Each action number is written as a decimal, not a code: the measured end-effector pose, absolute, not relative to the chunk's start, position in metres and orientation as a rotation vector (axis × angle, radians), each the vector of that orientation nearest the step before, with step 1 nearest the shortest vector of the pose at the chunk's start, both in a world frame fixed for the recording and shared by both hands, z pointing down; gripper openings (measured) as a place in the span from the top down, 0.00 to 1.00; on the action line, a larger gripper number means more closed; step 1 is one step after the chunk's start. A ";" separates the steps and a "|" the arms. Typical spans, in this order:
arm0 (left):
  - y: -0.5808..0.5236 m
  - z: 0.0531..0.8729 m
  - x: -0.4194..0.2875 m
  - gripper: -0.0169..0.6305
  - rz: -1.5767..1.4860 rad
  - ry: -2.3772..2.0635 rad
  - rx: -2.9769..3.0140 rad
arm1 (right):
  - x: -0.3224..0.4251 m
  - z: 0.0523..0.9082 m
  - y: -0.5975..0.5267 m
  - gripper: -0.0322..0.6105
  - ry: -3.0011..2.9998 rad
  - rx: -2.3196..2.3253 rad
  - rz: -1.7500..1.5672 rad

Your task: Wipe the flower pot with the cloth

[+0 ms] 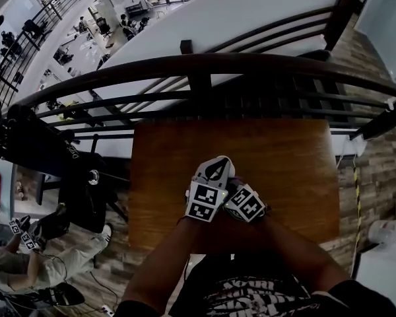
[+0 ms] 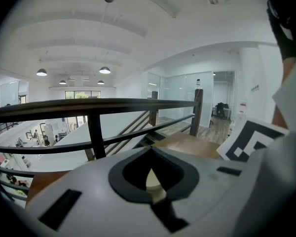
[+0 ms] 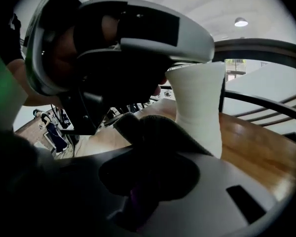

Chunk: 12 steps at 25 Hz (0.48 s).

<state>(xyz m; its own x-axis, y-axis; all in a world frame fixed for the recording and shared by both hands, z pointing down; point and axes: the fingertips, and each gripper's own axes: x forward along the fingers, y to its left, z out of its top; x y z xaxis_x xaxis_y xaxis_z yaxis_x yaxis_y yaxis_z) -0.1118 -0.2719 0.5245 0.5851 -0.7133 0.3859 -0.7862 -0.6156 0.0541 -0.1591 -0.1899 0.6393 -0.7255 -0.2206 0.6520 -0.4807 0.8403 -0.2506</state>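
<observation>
Wooden table (image 1: pixel 284 170), near front edge: left gripper (image 2: pixel 152 181) grips flower pot (image 3: pixel 197 107); right gripper (image 3: pixel 138 181) holds cloth (image 3: pixel 153 130) beside it.

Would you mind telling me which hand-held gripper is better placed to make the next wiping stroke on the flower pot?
Right. The right hand-held gripper is shut on the dark cloth beside the white flower pot; the left hand-held gripper sits atop the pot, seemingly gripping its rim.
</observation>
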 end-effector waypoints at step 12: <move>-0.273 0.522 -0.123 0.98 0.482 -1.263 2.598 | -0.121 0.649 -0.208 0.86 -2.335 0.582 0.542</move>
<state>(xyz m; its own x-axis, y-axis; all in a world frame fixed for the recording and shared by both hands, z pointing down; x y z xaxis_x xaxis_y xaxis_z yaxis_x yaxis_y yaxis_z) -0.1230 -0.2727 0.5222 0.5784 -0.7219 0.3798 -0.7915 -0.6094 0.0471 -0.1208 -0.2079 0.6492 -0.6815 -0.2601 0.6841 -0.5349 0.8149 -0.2231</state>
